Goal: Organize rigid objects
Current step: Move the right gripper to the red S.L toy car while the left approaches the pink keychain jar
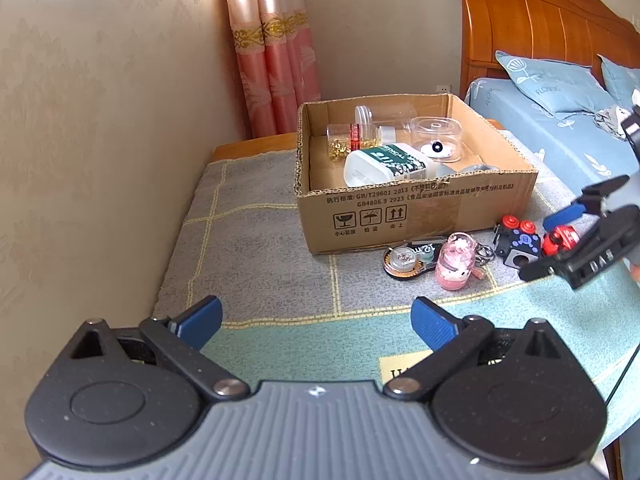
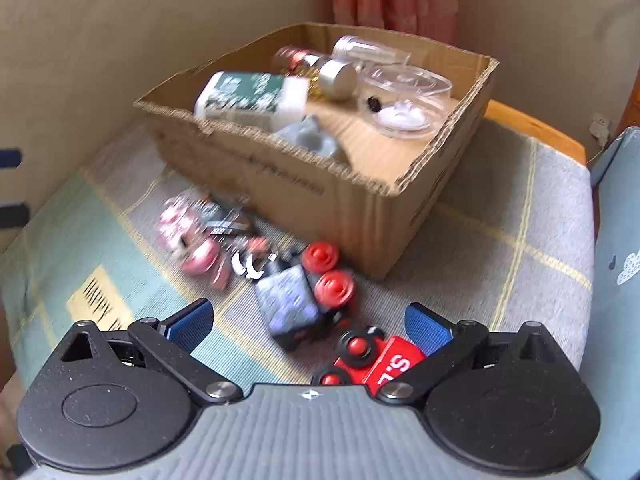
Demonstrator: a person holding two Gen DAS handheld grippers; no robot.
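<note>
Left wrist view: our left claw point(image 1: 316, 322) hangs wide apart, empty, over the tabletop point(image 1: 256, 248); cardboard box point(image 1: 404, 184) ahead w/ bottles inside, trinkets beside it. Right wrist view: right claw point(image 2: 308, 326) spread apart above the red toy car point(image 2: 376, 356), next to the dark cube point(image 2: 286, 300). Pick step, we reckon; next: lower, close on car.

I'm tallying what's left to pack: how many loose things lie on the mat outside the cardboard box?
4, all by the box's front: a round keychain, a pink charm, a black cube with red buttons, and a red toy beneath the right gripper. More may hide behind the box.
</note>
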